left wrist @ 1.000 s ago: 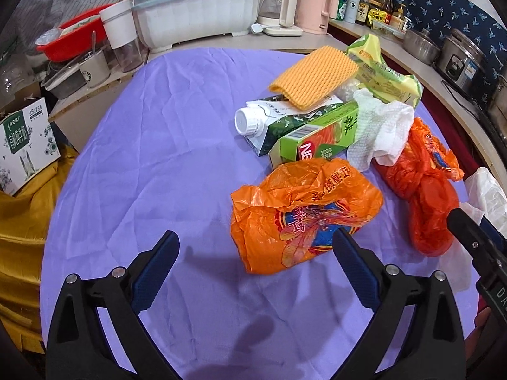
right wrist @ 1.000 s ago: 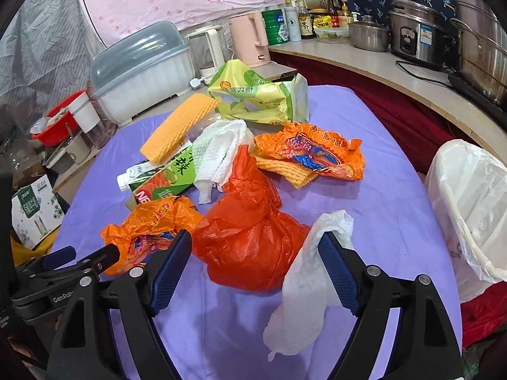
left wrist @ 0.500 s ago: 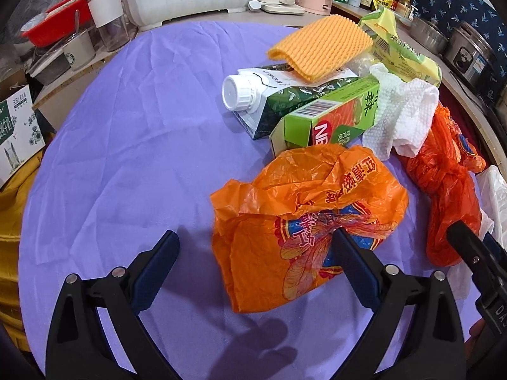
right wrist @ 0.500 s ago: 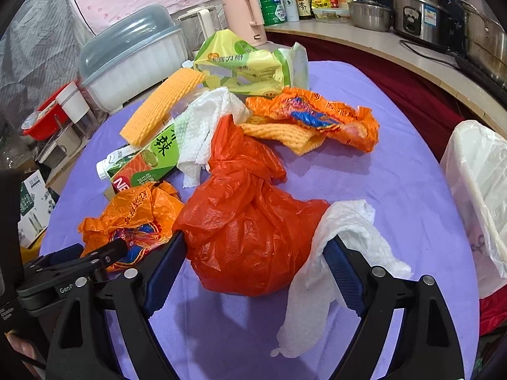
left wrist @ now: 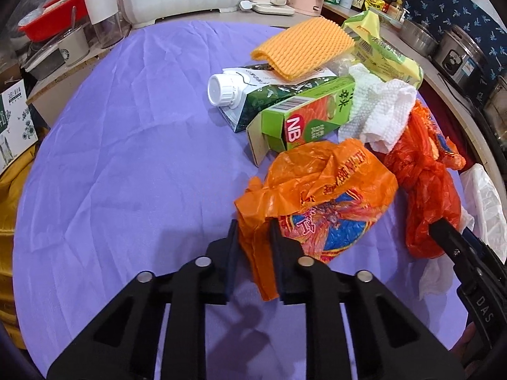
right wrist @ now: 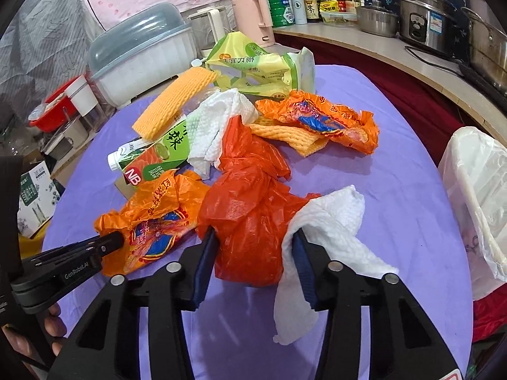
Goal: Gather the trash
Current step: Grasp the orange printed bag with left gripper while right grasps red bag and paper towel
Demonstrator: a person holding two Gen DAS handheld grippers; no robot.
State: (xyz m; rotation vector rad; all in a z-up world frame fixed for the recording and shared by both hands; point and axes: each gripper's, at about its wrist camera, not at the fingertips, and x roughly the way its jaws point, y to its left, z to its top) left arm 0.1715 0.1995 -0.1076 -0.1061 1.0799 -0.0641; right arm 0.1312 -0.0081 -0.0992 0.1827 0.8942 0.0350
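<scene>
A crumpled orange printed bag [left wrist: 323, 196] lies on the purple-covered table [left wrist: 111, 158]. My left gripper [left wrist: 253, 226] is closing, and its pads pinch the bag's near fold. Beside it sits a knotted red plastic bag [right wrist: 250, 202] with a white paper towel [right wrist: 336, 221] draped against its right side. My right gripper [right wrist: 253, 232] is closing around both, one pad against the red bag and the other under the towel. The left gripper's fingers [right wrist: 107, 243] also show at the orange bag [right wrist: 152, 209] in the right wrist view.
Behind lie a green juice box [left wrist: 304, 117], a milk carton [left wrist: 250, 95], a yellow foam net [left wrist: 304, 47], another paper towel [left wrist: 377, 107], a yellow-green wrapper [right wrist: 253, 66] and a second orange bag [right wrist: 320, 120]. A white-lined bin [right wrist: 475, 196] stands right of the table.
Both grippers were wide open over the bags. The left jaws have closed onto the orange bag's edge, and the right jaws have narrowed onto the red bag and towel.
</scene>
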